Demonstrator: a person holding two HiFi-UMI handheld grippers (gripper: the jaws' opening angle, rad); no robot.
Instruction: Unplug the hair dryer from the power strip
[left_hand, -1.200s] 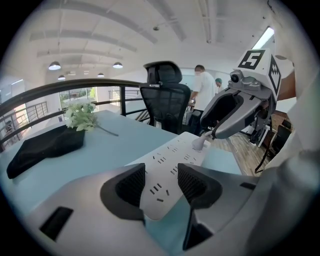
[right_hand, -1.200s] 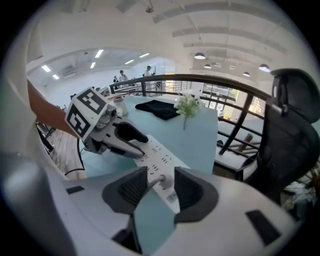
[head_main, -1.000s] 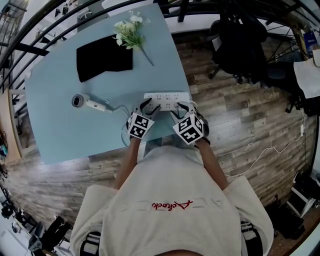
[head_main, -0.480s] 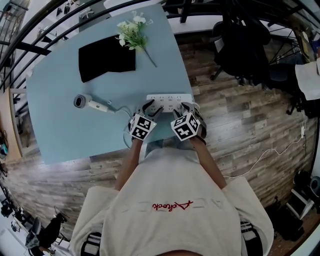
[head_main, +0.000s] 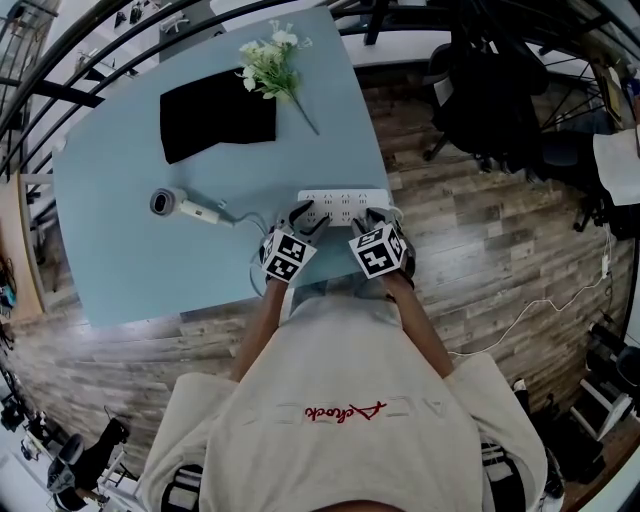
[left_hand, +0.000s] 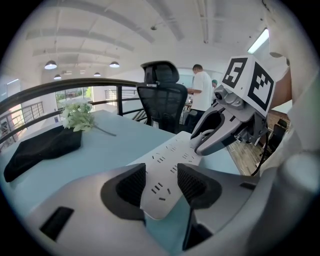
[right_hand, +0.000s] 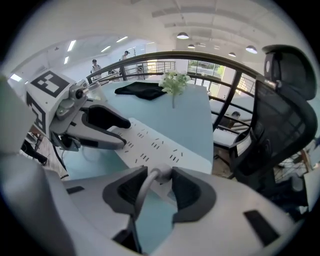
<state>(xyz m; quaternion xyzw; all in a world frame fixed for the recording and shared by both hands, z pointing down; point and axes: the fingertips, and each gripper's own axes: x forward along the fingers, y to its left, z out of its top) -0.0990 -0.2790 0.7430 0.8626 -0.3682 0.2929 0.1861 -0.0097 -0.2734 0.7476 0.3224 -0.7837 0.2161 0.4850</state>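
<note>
Left tool (left_hand: 161, 184): I read it as closed on the left end of the power strip (left_hand: 170, 155), with a pad against each long side. Its own view shows this. The head view gives me only its marker cube above that end.
Right tool (right_hand: 152, 186): the jaws are wide and have just been closing a little. The plug (right_hand: 160, 175) sits between them, close to the right-hand pad, and I see no squeeze on it.
Plug: seated in the strip's end nearest the desk's right edge, with its cord (right_hand: 139, 197) dropping between the jaws toward the camera. Only the right tool view shows it; from the head view the tool covers it.
Power strip: flat on the desk (head_main: 120, 260) by the near right corner, lying lengthwise along the near edge.
Hair dryer (head_main: 165, 203): seen from the head view alone. It lies on its side toward the left edge, well apart from the strip. The white cord curls from its handle toward the near edge beside the left tool.
Left tool view adds: the right tool hanging over the strip's far end, an office chair (left_hand: 161, 92) past the desk, and a person (left_hand: 202, 90) standing behind it.
Around: a black cloth (head_main: 218, 120) toward the far left corner, with flowers (head_main: 270, 60) at the far edge just beside it.
In the way: in the head view, both marker cubes and the forearms cover the strip's near side.
</note>
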